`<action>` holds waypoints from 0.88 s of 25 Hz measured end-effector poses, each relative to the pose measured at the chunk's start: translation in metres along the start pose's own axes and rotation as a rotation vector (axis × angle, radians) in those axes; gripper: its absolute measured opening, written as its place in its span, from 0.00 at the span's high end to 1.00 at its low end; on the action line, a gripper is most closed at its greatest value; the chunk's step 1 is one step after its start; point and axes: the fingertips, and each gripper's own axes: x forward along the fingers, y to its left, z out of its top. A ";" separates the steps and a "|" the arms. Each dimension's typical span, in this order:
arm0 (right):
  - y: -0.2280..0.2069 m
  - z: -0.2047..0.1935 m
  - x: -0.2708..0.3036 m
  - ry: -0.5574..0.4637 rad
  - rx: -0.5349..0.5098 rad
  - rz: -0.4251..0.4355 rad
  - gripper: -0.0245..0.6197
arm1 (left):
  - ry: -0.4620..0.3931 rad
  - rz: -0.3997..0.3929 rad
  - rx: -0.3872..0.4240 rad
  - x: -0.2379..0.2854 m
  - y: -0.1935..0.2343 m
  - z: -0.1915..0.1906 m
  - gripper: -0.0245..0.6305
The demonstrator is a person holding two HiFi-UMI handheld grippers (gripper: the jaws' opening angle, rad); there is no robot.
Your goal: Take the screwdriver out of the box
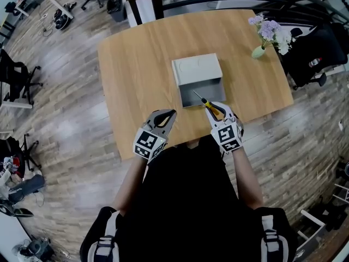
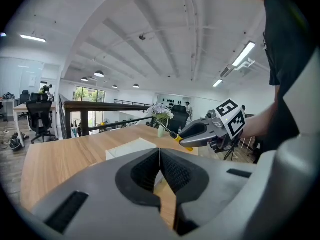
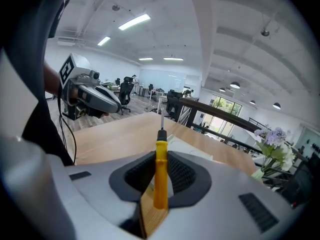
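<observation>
The screwdriver is pinched by its yellow handle between the two pads of the right tool. Its metal shaft points forward, away from the person and toward the box. The grip is on the thick handle and not on the thin shaft, I think because the ribbed pads can hold the wide part firmly and the shaft would slip or turn.

In the head view the tip of the shaft lies over the near edge of the box, while the handle is on the person's side of the box. The left gripper view shows the right tool raised in the air above the counter, so I judge that the screwdriver is already lifted free of the box, or very nearly. What remains is probably to carry it away from the box and put it down.

The left tool hangs on the near side of the box, to the left of it. Its jaws are pressed together with nothing between them. It does not touch the box, and it seems to wait there only so that it does not disturb the lift.

The box stands open in the middle of the counter. A small vase of flowers stands well apart from the box, at the far right.
</observation>
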 end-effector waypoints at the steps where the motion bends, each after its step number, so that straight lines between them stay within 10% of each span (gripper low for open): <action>1: 0.000 0.001 -0.002 -0.008 0.000 -0.001 0.83 | 0.000 -0.003 0.002 0.001 -0.002 0.000 0.93; 22: 0.003 -0.003 -0.007 -0.029 0.007 -0.018 0.83 | 0.011 0.009 -0.005 -0.007 -0.005 -0.008 0.93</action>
